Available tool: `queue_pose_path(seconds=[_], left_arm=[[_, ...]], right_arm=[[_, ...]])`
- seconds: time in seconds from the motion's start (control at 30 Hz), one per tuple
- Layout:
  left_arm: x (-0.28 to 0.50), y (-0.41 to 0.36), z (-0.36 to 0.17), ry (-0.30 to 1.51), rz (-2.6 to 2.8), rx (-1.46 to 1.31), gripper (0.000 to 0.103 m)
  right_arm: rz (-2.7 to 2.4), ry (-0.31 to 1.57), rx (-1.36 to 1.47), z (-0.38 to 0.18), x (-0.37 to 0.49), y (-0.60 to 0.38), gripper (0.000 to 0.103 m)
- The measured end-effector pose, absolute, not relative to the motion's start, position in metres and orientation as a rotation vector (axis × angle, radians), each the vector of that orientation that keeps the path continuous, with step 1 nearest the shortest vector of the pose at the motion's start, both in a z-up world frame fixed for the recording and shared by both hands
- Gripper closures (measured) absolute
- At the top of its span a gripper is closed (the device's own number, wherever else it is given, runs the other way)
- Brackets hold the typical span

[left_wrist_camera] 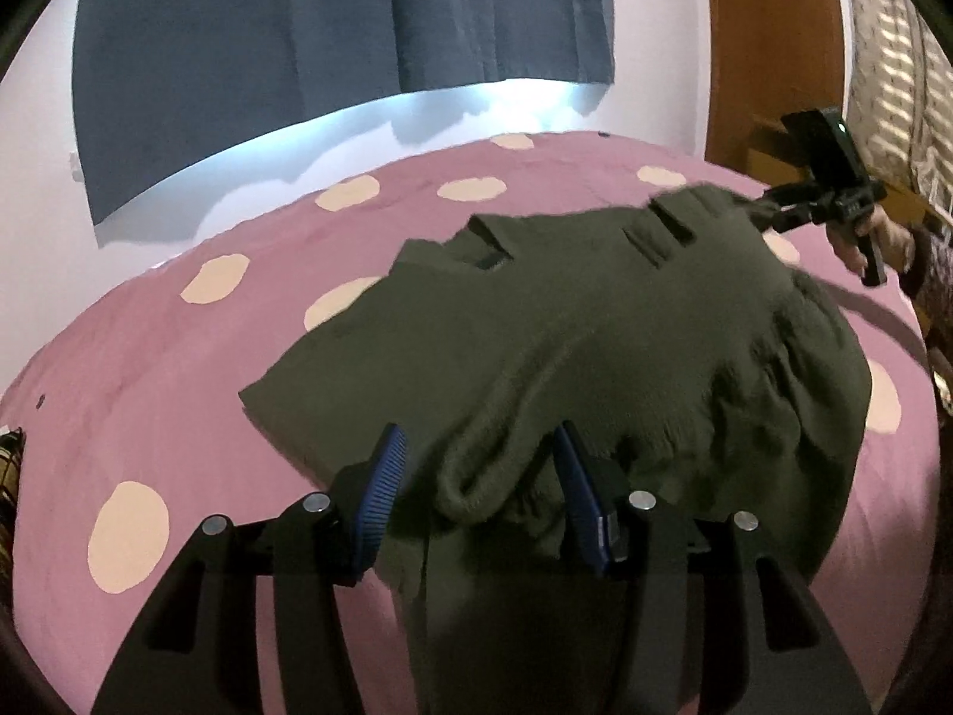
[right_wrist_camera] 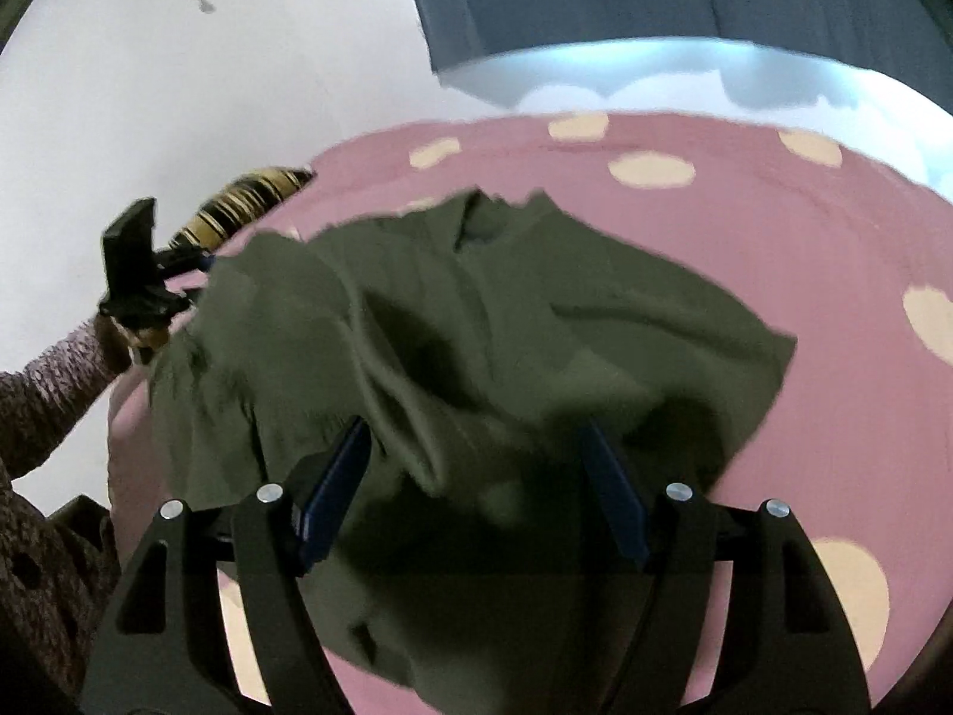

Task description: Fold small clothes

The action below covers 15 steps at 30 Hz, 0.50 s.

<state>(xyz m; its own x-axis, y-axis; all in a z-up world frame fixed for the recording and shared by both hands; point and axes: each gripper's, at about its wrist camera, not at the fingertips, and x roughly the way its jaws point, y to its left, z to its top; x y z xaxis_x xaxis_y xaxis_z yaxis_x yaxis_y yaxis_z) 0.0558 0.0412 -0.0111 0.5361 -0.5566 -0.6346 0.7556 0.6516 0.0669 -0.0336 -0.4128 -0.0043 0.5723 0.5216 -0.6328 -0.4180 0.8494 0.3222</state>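
Seen near to far from the olive garment (left_wrist_camera: 595, 328): the left gripper (left_wrist_camera: 476, 494) is held half open at its near edge, a rolled hem lying loose between the pads, unpinched; the right gripper (right_wrist_camera: 476, 476) is spread wider over the opposite side, nothing clamped; the garment is laid crumpled on the spotted pink bedcover (left_wrist_camera: 149, 369), its long axis running between the two grippers; beyond, a blue curtain (left_wrist_camera: 298, 59) is hung.

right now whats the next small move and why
Probably lower both grippers and close each on a near edge of the garment. The left gripper and right gripper have open jaws that grip nothing, and the olive cloth lies rumpled and bunched on the bed, so it likely needs spreading flat before any fold.
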Motion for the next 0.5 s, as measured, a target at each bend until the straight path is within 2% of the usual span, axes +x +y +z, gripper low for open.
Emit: queue_pose_path(seconds=[0.03,0.1,0.17,0.27,0.5], left_arm=[[0.057,0.040,-0.011,0.616,-0.800,0.350,0.053],[0.060,0.036,-0.015,0.632,-0.805,0.356,0.063],[0.060,0.030,-0.021,0.647,-0.788,0.385,0.072],[0.059,0.025,-0.024,0.651,-0.748,0.410,0.083],[0.051,0.029,0.004,0.621,-0.686,0.368,0.090]], right_arm=[[0.564,0.779,0.145,-0.003,-0.032,-0.411,0.031],[0.569,0.808,0.126,-0.005,-0.026,-0.404,0.034],[0.570,0.840,0.100,-0.010,-0.022,-0.397,0.069],[0.561,0.826,0.134,-0.010,-0.023,-0.396,0.081],[0.486,0.763,0.201,0.014,-0.035,-0.398,0.088]])
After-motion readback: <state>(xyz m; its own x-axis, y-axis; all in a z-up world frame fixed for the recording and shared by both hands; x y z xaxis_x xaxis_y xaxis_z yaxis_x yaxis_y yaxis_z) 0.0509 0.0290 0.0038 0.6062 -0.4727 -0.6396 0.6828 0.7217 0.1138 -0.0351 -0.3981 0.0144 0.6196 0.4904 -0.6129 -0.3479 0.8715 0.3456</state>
